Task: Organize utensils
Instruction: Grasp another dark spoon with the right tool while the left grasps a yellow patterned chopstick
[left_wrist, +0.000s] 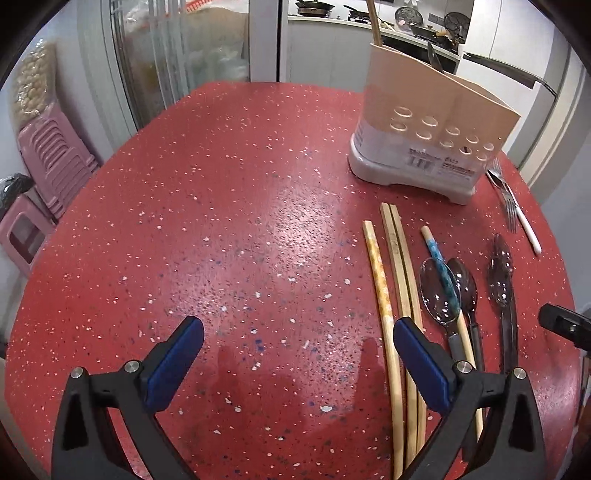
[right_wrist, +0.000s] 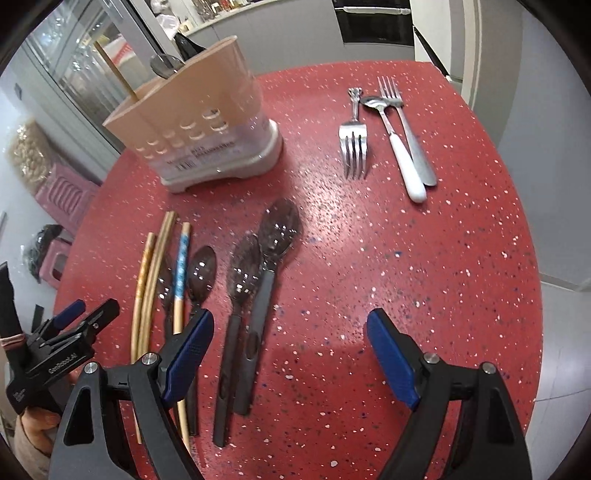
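Observation:
On the red speckled table (left_wrist: 229, 206) lie wooden chopsticks (left_wrist: 400, 273) and a blue-patterned chopstick (left_wrist: 441, 269) that rests across dark see-through spoons (left_wrist: 465, 284). My left gripper (left_wrist: 298, 328) is wide open over bare table, its right finger just beside the chopsticks, with nothing between the pads. The beige utensil holder (left_wrist: 432, 118) stands at the back right with a chopstick and a dark spoon in it. My right gripper (right_wrist: 290, 325) is open above the handles of two dark spoons (right_wrist: 242, 280), touching nothing. The left gripper (right_wrist: 70, 332) shows at that view's left edge.
Two metal forks (right_wrist: 354, 147) and a white-handled spoon (right_wrist: 400, 155) lie at the table's far right, near the edge. Pink plastic stools (left_wrist: 51, 158) stand on the floor to the left. A glass door and kitchen counter are behind the table.

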